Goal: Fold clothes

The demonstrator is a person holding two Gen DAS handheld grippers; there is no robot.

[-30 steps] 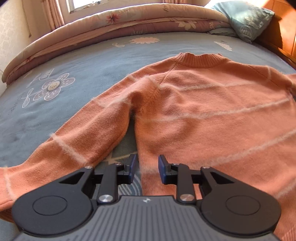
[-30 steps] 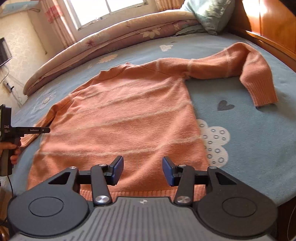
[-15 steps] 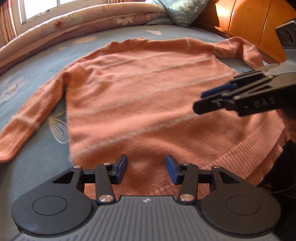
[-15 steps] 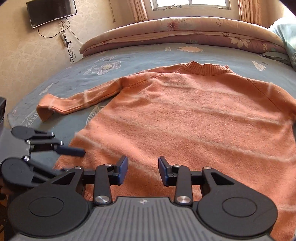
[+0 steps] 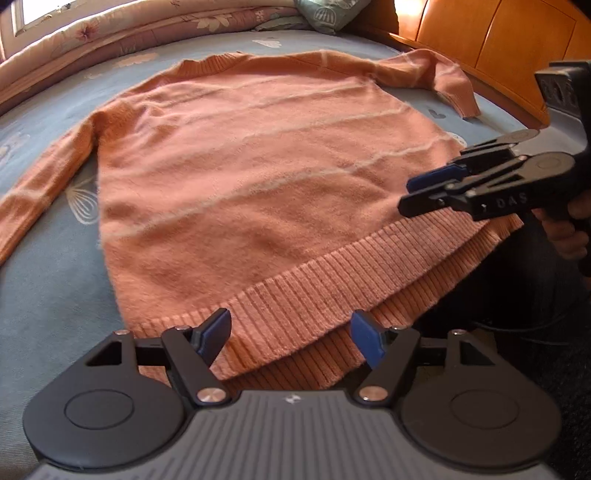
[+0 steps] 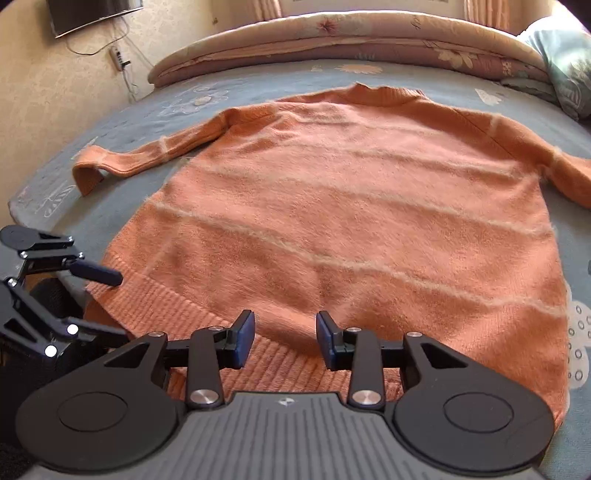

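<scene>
both claws spread over the sweater hem

left claw hangs over the near corner of the ribbed hem, its jaws spread wide and just been opening further; the hem lies below the gap, and the blue pads press on nothing. right claw hovers over the hem farther along, jaws parted a lesser way, having narrowed a little just before; the knit shows through the gap, and no pad pinches it. each claw shows in the other's view: the right one enters the left view from the right edge, a hand wrapped on its grip, and the left one sits at the lower left of the right view.

outward, the orange sweater with pale stripes lies flat on the bed, hem nearest, collar at the far end. one sleeve runs out to the left with its cuff bent under; the other sleeve runs right and bends down near a wooden headboard. the blue sheet has flower prints. beyond the collar lies a rolled quilt, with a pillow at the right. a screen hangs on the left wall.
</scene>
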